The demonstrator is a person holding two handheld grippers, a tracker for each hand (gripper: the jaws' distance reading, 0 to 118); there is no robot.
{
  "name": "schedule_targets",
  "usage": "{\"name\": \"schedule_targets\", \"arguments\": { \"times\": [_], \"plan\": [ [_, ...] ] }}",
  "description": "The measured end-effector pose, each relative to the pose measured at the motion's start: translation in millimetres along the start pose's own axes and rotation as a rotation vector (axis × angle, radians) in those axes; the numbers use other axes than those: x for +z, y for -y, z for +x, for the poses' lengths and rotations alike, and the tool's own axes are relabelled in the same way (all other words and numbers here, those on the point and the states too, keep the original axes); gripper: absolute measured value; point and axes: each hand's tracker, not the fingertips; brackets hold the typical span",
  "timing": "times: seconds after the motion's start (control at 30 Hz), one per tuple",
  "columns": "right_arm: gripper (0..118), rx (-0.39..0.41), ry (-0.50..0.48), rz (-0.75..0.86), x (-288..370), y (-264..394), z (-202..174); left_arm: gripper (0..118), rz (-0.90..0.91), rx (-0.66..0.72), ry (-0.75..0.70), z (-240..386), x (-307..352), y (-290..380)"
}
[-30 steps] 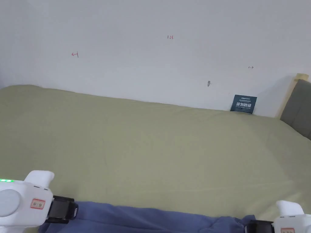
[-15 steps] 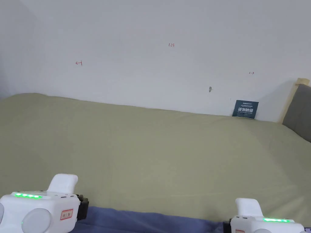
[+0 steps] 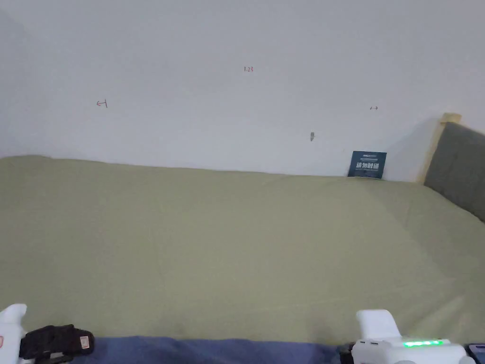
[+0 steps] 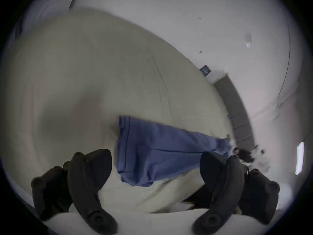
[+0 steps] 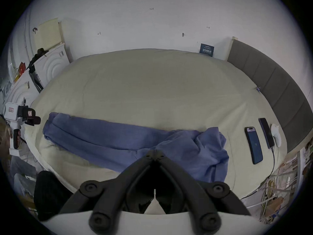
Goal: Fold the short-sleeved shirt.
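Head view: one blue shirt (image 3: pixel 213 350) along the bed's (image 3: pixel 237 246) near edge, between two grippers.
Left gripper view: left gripper (image 4: pixel 155 162) jaws wide apart, empty; shirt lies just beyond them.
Right gripper view: right gripper (image 5: pixel 155 154) jaws pressed together, tips pinching the shirt; two phones (image 5: pixel 254 145) to the right of the jaws.

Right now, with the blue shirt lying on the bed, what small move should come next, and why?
Probably bring the left hand-held gripper down onto the near end of the blue short-sleeved shirt and close on it. Its jaws stand wide open with the cloth lying between and beyond them, ungrasped. The right hand-held gripper looks shut at the shirt's edge, so it seems to hold that side already.
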Motion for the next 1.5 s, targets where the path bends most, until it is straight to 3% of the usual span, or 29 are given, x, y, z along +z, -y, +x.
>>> {"name": "schedule_targets", "arguments": {
  "times": [0.07,0.13,0.2,0.27,0.33,0.37,0.43,0.47,0.5,0.53,0.57,0.63,0.83,0.97,1.03,1.37,1.4,1.43,1.5],
  "plan": [
    [0,-0.007,-0.008,-0.003,-0.4,0.9,0.3,110,-0.022,0.129,0.075,-22.2,-16.3,6.7],
    [0,-0.016,-0.025,-0.001,0.3,1.7,1.3,109,-0.035,0.220,0.059,-45.7,-37.8,15.8],
    [0,-0.010,-0.031,-0.004,3.8,3.3,-1.1,109,0.156,0.226,0.265,-52.8,-31.9,30.2],
    [0,0.001,-0.031,-0.006,5.3,4.3,-1.5,108,0.160,0.349,0.318,-43.1,-37.9,40.8],
    [0,0.007,-0.036,-0.013,5.3,4.3,-2.2,103,0.166,0.349,0.381,-37.9,-46.1,42.6],
    [0,0.010,-0.038,-0.017,5.2,4.6,-2.5,94,0.154,0.324,0.363,-32.2,-47.6,41.4],
    [0,0.011,-0.039,-0.020,5.5,6.5,-2.5,35,0.093,0.279,0.300,-19.0,-57.6,39.7],
    [0,0.013,-0.039,-0.020,4.1,7.4,-2.8,12,0.046,0.261,0.232,-11.2,-67.4,39.3],
    [0,0.013,-0.038,-0.021,2.9,8.6,-2.7,11,-0.011,0.233,0.106,-19.6,-72.9,31.8],
    [0,0.012,-0.042,-0.028,2.1,9.5,-2.1,11,0.010,0.212,0.108,-17.6,-71.9,35.4],
    [0,0.004,-0.048,-0.039,1.8,10.6,-1.2,11,0.093,0.229,0.206,-9.7,-67.2,33.7],
    [0,-0.003,-0.055,-0.043,2.4,11.8,0.0,11,0.129,0.211,0.138,-2.0,-53.8,26.7],
    [0,0.029,-0.047,-0.029,3.0,6.4,-5.8,11,0.146,-0.100,0.020,91.7,-25.2,12.5],
    [0,0.004,-0.080,-0.005,4.3,3.0,-12.1,11,0.080,-0.343,-0.180,146.0,-53.7,13.0],
    [0,0.002,-0.084,0.000,4.9,1.8,-15.4,11,0.067,-0.398,-0.228,173.5,-73.0,26.7],
    [0,-0.037,-0.096,0.016,7.6,4.7,-6.9,12,-0.086,-0.416,-0.162,222.3,-193.2,84.6],
    [0,-0.040,-0.090,0.015,6.6,5.1,-5.5,17,-0.094,-0.414,-0.160,220.3,-201.8,86.6],
    [0,-0.043,-0.085,0.014,5.7,5.5,-4.2,36,-0.106,-0.409,-0.151,224.3,-206.7,92.4],
    [0,-0.055,-0.082,0.006,4.4,6.6,0.2,98,-0.132,-0.347,-0.094,218.5,-209.3,95.4]
  ]
}}
